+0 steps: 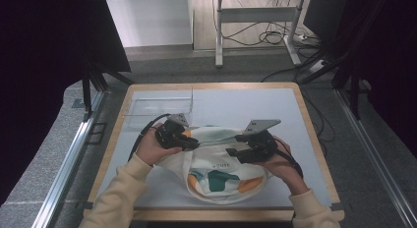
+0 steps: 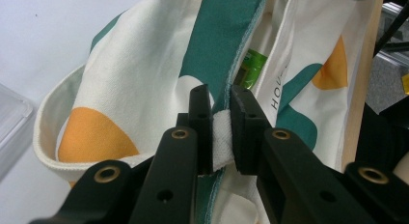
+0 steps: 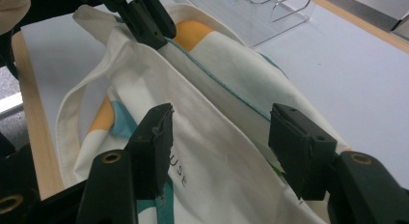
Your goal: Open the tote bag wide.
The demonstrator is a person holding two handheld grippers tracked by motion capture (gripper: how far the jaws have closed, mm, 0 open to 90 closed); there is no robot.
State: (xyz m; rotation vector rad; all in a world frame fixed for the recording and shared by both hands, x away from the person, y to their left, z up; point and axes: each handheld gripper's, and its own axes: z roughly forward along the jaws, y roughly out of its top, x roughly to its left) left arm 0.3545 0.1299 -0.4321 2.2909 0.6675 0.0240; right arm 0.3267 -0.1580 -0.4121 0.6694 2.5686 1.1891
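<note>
A cream canvas tote bag (image 1: 223, 171) printed with teal and orange shapes lies near the front edge of the counter (image 1: 300, 115). The left gripper (image 2: 221, 125) is clamped on a white fabric strip at the bag's teal-edged opening, where something green shows inside. The right gripper (image 3: 219, 151) stands open, its 2 jaws straddling the bag's cloth. Farther back sits a clear plastic tray (image 1: 160, 106).

Our cream tote bag (image 1: 221, 176), printed in teal and orange

We see it slumped, its rim pinched in the left gripper (image 2: 221, 105), its mouth cloth between the right gripper's (image 3: 219, 137) spread jaws.
</note>
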